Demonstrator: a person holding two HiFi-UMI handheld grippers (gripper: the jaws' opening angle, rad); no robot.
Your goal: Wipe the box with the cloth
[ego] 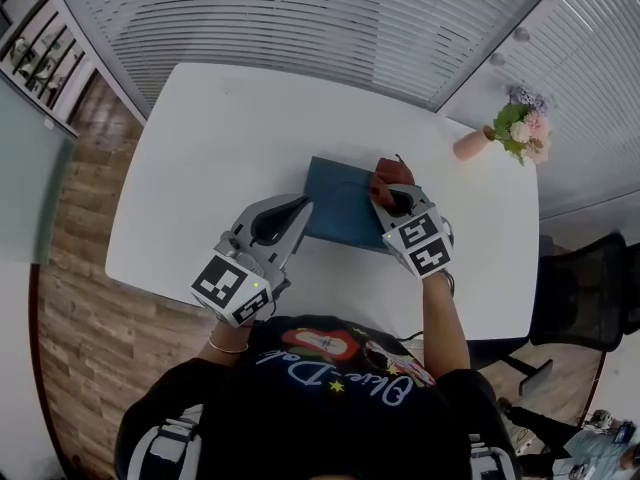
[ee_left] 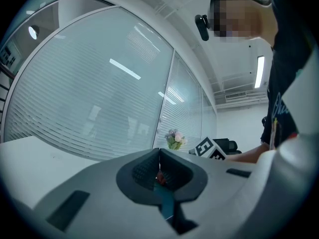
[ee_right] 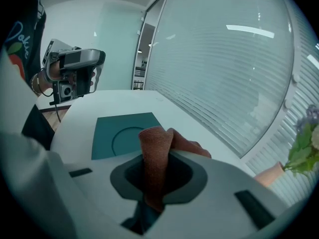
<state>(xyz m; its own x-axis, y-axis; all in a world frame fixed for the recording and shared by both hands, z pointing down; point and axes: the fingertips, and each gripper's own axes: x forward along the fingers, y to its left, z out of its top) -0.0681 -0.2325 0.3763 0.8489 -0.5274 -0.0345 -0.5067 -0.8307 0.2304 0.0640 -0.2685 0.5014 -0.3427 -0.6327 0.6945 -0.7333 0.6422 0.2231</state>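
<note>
A flat teal box (ego: 340, 203) lies in the middle of the white table (ego: 220, 148). My right gripper (ego: 386, 196) hovers over the box's right end, shut on a folded rust-red cloth (ego: 392, 173). In the right gripper view the cloth (ee_right: 155, 153) stands up between the jaws, with the box (ee_right: 122, 133) just beyond them. My left gripper (ego: 299, 206) has its tip at the box's left edge, jaws shut together. In the left gripper view its fingertips meet (ee_left: 159, 156), and a strip of the teal box (ee_left: 165, 200) shows through the slot below them.
A pink vase of flowers (ego: 505, 133) stands at the table's far right corner. A black office chair (ego: 585, 293) sits to the right of the table. Slatted glass walls run behind the table, and a wooden floor (ego: 70, 268) lies to the left.
</note>
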